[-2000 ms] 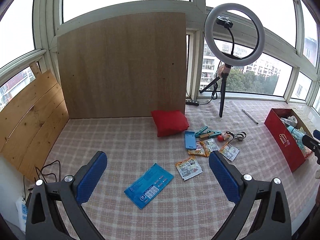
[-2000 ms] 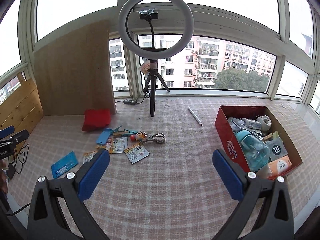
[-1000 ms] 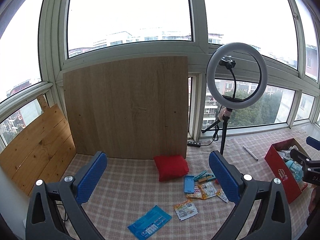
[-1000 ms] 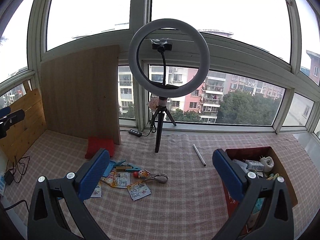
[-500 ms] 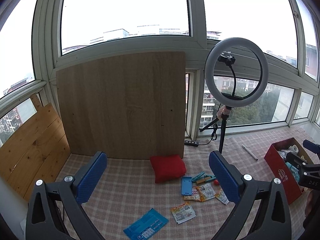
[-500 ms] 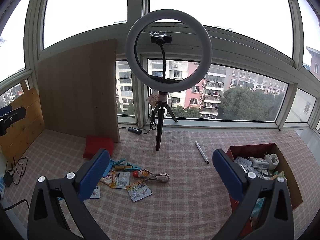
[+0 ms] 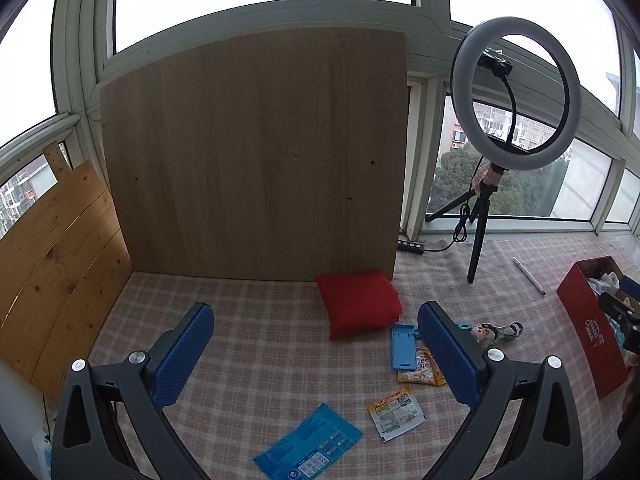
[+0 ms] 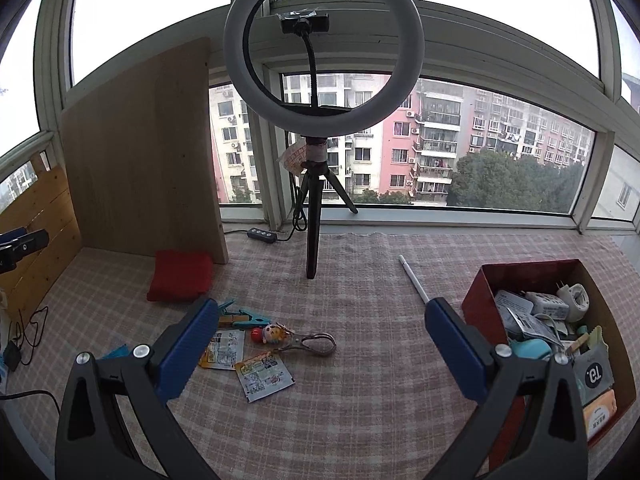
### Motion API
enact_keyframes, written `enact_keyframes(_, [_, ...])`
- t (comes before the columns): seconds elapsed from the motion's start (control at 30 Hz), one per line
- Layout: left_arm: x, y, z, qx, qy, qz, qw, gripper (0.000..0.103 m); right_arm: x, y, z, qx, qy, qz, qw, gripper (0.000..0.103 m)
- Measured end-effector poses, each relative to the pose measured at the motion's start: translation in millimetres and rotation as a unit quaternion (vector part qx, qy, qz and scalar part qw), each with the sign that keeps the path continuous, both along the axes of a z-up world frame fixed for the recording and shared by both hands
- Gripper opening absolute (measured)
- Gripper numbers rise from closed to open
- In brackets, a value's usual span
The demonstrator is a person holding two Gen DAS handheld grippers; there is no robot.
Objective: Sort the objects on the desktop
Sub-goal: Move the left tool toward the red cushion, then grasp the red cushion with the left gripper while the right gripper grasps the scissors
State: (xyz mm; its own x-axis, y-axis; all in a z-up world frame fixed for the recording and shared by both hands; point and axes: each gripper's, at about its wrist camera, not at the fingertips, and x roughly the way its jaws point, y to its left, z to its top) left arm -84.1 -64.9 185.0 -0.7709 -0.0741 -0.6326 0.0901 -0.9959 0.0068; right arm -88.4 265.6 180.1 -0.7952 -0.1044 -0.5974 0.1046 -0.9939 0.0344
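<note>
Loose items lie on the checked tablecloth [image 7: 256, 344]: a red pouch [image 7: 358, 304], a blue flat pack [image 7: 308, 446], snack sachets [image 7: 394, 412], a blue holder [image 7: 402, 346], clips [image 8: 240, 317], a doll keyring [image 8: 274, 334] and a white pen [image 8: 414, 282]. The red box [image 8: 480, 296] at the right holds several items. My left gripper [image 7: 316, 356] is open and empty above the cloth. My right gripper [image 8: 320, 348] is open and empty, between the keyring and the box.
A ring light on a tripod [image 8: 314, 216] stands at the back by the window. A wooden board [image 7: 256, 152] leans behind the red pouch, with wooden planks [image 7: 52, 264] at the left. A power strip [image 8: 262, 235] and cables [image 8: 24, 334] lie at the edges.
Both grippers tilted back down towards the table after pointing up at the windows. The left moved closer to the red pouch. Both stay open and empty.
</note>
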Motion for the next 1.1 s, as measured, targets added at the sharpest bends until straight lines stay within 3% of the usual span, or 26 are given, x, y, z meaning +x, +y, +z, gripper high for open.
enact_keyframes(0.1, [-18.0, -5.4, -19.4, 0.011, -0.023, 0.001, 0.9997, 0.102, -22.3, 4.8, -27.1, -0.004, -0.048, -0.003, 0.999, 0.103])
enact_keyframes(0.37, [-70.8, -9.6, -66.6, 0.041, -0.071, -0.018, 0.9965, 0.102, -61.6, 16.2, -76.7, -0.022, -0.101, -0.011, 0.995, 0.102])
enact_keyframes(0.5, [-101.1, -8.1, -91.1, 0.059, -0.096, -0.026, 0.9933, 0.100, -79.5, 15.7, -98.3, -0.032, -0.124, -0.004, 0.992, 0.094])
enact_keyframes(0.67, [-134.0, -5.0, -114.2, 0.079, -0.115, -0.031, 0.9898, 0.098, -97.3, 14.2, -118.3, -0.036, -0.145, 0.007, 0.989, 0.092])
enact_keyframes(0.93, [-167.7, -2.2, -137.9, 0.076, -0.130, -0.029, 0.9882, 0.098, -116.5, 11.9, -142.3, -0.044, -0.172, 0.025, 0.984, 0.080])
enact_keyframes(1.1, [-180.4, -5.7, -153.9, 0.099, -0.148, -0.023, 0.9837, 0.095, -122.7, 11.0, -153.2, -0.062, -0.192, 0.036, 0.979, 0.072])
